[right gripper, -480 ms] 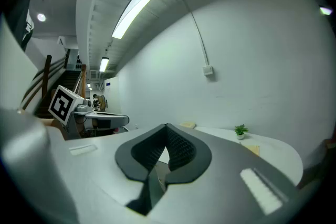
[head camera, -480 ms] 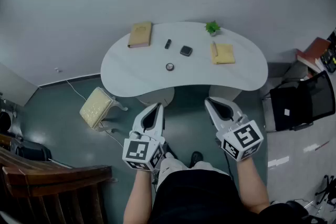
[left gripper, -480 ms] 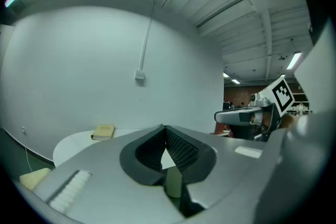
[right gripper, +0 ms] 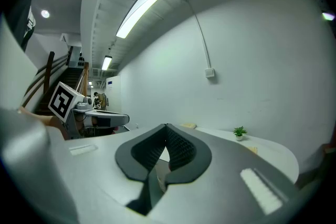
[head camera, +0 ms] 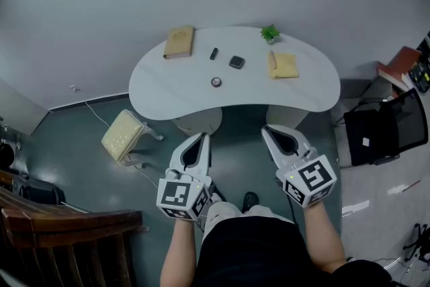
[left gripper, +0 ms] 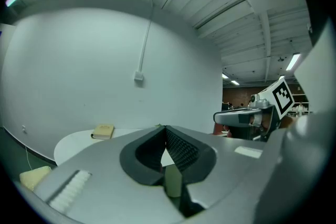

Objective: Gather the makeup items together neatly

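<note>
At the far left we see a wooden chair (head camera: 67,225), and beside it, nearer the table, a cream cushion (head camera: 123,136) tilted on the floor. The white table (head camera: 168,96) stands against the wall. On its left far edge lies a tan book (head camera: 179,42). The makeup items sit around the table's middle, all apart from one another: a small dark stick (head camera: 213,54), a little round pot (head camera: 216,82) closer to us, and a dark square case (head camera: 236,62) just right of the stick. Further right a small green plant (head camera: 270,33) stands at the far edge, with a yellow cloth (head camera: 284,66) near it on our side. A black chair (head camera: 383,128) stands at the right end of the table.

We hold both grippers over the floor, short of the table and well apart from the makeup. Our left gripper (head camera: 201,136) has its jaws pressed together with nothing between them, pointing toward the table. Our right gripper (head camera: 267,129) is the same, jaws closed on nothing, level with the left one
</note>
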The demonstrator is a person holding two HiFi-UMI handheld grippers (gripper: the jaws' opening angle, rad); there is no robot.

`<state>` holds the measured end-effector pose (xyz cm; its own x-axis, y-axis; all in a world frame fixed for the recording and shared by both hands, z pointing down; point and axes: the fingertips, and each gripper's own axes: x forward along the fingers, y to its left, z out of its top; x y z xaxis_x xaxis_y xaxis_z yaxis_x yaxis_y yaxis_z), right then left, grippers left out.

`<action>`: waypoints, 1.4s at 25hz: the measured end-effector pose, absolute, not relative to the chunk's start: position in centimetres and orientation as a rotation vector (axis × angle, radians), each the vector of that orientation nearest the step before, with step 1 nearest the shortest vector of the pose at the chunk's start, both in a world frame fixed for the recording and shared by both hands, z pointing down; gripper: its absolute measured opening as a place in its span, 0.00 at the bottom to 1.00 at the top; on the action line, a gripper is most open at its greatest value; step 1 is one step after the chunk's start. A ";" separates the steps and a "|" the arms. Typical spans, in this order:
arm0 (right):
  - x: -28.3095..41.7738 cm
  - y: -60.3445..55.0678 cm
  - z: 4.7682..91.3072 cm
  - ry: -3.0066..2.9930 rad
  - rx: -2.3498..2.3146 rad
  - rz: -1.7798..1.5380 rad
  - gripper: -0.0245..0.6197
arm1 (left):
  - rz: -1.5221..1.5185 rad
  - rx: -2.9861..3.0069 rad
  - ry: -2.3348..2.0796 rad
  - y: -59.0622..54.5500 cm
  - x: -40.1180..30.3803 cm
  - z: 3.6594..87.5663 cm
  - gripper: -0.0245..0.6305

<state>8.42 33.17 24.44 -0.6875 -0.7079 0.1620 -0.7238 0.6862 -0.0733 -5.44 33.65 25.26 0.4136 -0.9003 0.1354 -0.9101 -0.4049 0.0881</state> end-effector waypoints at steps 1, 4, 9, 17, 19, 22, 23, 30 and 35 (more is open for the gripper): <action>8.5 33.3 24.5 -2.781 1.181 0.201 0.05 | 0.100 2.514 -1.624 33.8 -5.3 25.3 0.04; 8.4 33.8 24.7 -2.794 1.157 0.200 0.05 | 0.103 2.514 -1.625 34.1 -5.0 25.3 0.04; 8.2 34.1 25.1 -2.782 1.149 0.190 0.05 | 0.106 2.515 -1.619 34.4 -4.8 25.7 0.04; 7.9 34.0 25.8 -2.767 1.154 0.218 0.06 | 0.127 2.536 -1.605 34.5 -4.8 26.1 0.04; 7.4 33.8 26.0 -2.764 1.143 0.221 0.06 | 0.138 2.542 -1.599 34.2 -5.1 26.3 0.05; 6.5 33.2 26.2 -2.763 1.131 0.225 0.06 | 0.147 2.554 -1.583 33.6 -5.7 26.6 0.08; 6.2 32.9 26.2 -2.761 1.132 0.225 0.06 | 0.145 2.556 -1.578 33.3 -5.9 26.7 0.08; 4.3 29.9 26.2 -2.741 1.134 0.210 0.12 | 0.143 2.599 -1.529 30.4 -7.1 26.7 0.17; 2.4 26.9 25.9 -2.723 1.130 0.215 0.20 | 0.151 2.619 -1.487 27.3 -8.4 26.8 0.22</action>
